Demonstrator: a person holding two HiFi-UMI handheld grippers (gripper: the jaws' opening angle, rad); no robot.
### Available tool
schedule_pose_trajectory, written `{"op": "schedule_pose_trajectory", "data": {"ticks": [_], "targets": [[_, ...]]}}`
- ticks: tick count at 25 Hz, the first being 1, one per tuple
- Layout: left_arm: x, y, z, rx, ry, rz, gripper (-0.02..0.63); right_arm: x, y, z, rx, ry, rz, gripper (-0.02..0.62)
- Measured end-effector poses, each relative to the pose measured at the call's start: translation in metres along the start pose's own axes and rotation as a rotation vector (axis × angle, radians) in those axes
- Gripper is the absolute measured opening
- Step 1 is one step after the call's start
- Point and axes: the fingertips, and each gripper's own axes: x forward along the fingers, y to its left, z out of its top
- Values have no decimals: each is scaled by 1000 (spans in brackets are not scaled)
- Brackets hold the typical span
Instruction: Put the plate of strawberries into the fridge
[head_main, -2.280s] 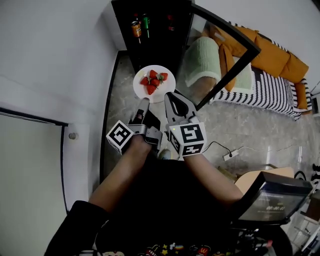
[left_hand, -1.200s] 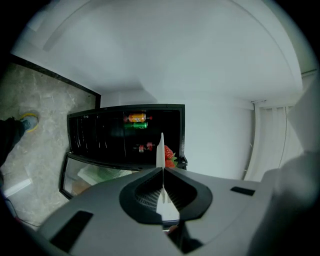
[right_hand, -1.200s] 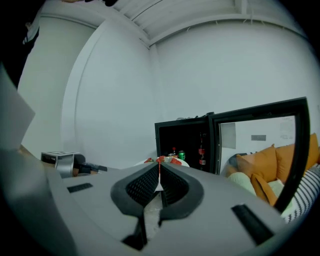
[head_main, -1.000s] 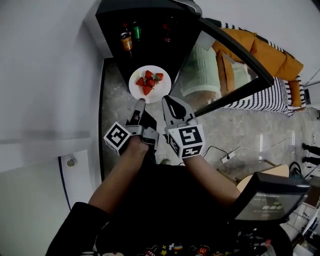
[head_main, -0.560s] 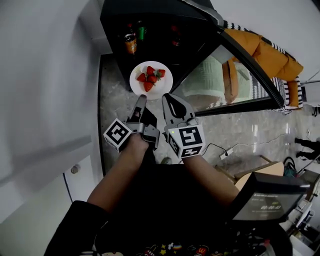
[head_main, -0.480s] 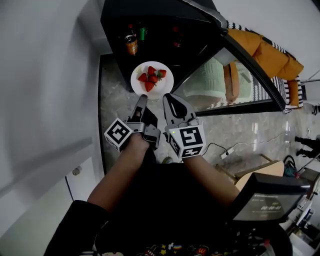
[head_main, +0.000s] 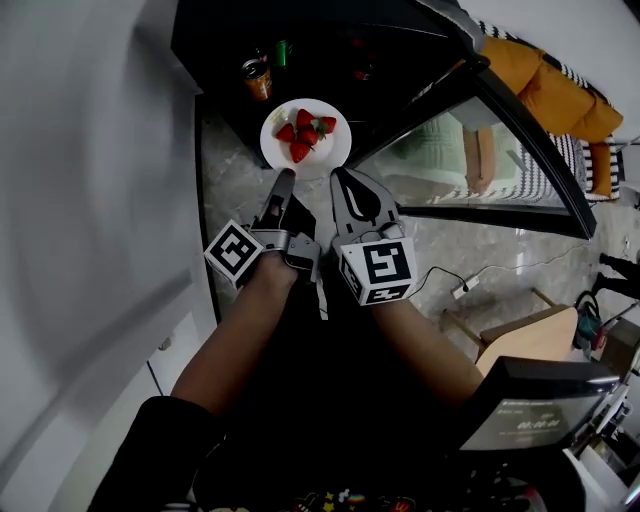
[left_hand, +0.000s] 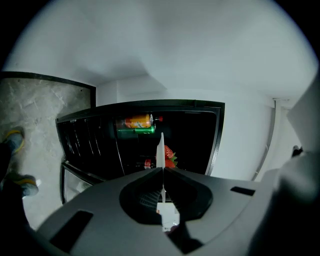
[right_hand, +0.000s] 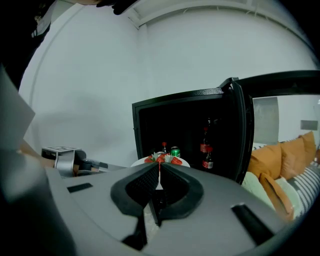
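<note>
Head view: both grippers are out in front, holding a white plate (head_main: 331, 156) between them. The left gripper (head_main: 284, 178) pinches the near-left rim and the right gripper (head_main: 345, 177) the near-right rim. The strawberries (head_main: 303, 135) are piled in the middle of the plate. The plate is in the air right at the mouth of the open black fridge (head_main: 330, 70), above the marble floor (head_main: 235, 200). Can't tell from here if it's past the front edge. An orange can (head_main: 257, 80) and a green can (head_main: 282, 52) stand inside, just beyond the plate. The glass door (head_main: 480, 150) is swung out to the right.

Left gripper view: the jaws are clamped on the plate (left_hand: 161, 145), which shows edge-on as a thin white sliver. One strawberry (left_hand: 169, 155) peeks out beside it, with the dark fridge interior behind and the two cans further in.

Right gripper view: same deal, jaws squeezed onto the plate rim (right_hand: 136, 162). The strawberries sit just past the tips, and the green can is behind them. Red-capped bottles (right_hand: 205, 141) stand in the fridge, and an orange sofa (right_hand: 270, 160) is off to the right.
</note>
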Motion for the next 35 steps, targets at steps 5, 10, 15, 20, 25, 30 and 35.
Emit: {"op": "schedule_pose_trajectory", "data": {"ticks": [5,10,15,20,25,30,35], "targets": [[1,5,1,11,-15,-22,11,8,-1,5,-7,-26,50,12],[9,20,-2,-5,-54,-25,11,18,-11,-4,-22,-24,77,12],[18,38,-1,-5,-74,-16,11,28,-16,-22,-10,-11,81,12],[42,70,1,-5,-84,3,11,40,-36,-48,1,6,65,12],[76,94,6,-3,-101,35,11,55,-61,-63,16,34,59,12],[106,110,18,-15,-118,56,11,83,-76,-69,21,53,65,12],[102,125,17,-23,-118,55,11,86,-70,-83,3,53,68,12]]}}
